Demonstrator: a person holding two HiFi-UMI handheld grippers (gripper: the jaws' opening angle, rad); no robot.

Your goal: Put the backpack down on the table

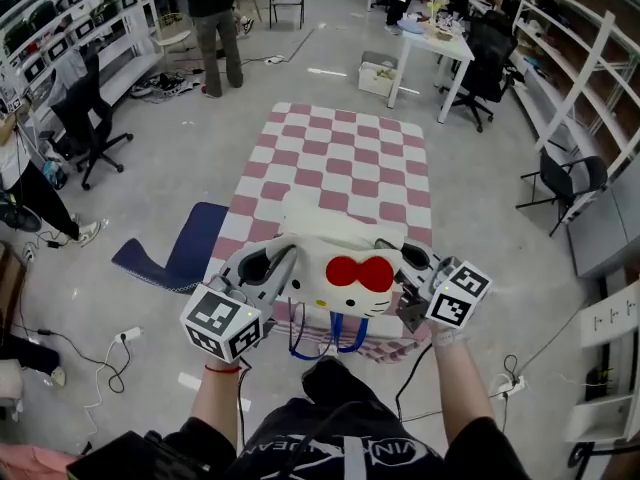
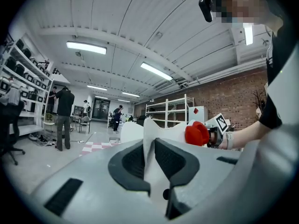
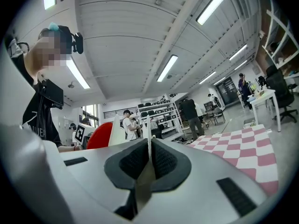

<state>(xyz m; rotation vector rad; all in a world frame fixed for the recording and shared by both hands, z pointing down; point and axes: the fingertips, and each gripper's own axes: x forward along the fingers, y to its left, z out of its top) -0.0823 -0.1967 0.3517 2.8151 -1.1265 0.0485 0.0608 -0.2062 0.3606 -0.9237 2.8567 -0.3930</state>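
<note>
In the head view, the soft white backpack with a red bow (image 1: 345, 268) hangs between the left gripper (image 1: 272, 264) and the right gripper (image 1: 412, 260). It is over the near edge of the pink-and-white checked table (image 1: 340, 158), seemingly not resting on it. In the left gripper view, the jaws are pinched tight on the backpack's white fabric. In the right gripper view, the jaws are clamped on a thin white edge of it.

The backpack (image 1: 322, 260) apparently hides the near table (image 1: 340, 148) edge.

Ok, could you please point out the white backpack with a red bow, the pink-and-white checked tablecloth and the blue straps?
white backpack with a red bow (image 1: 335, 251): head view, its white top.
pink-and-white checked tablecloth (image 1: 345, 153): head view, bare middle.
blue straps (image 1: 337, 330): head view, one hanging strand.
</note>
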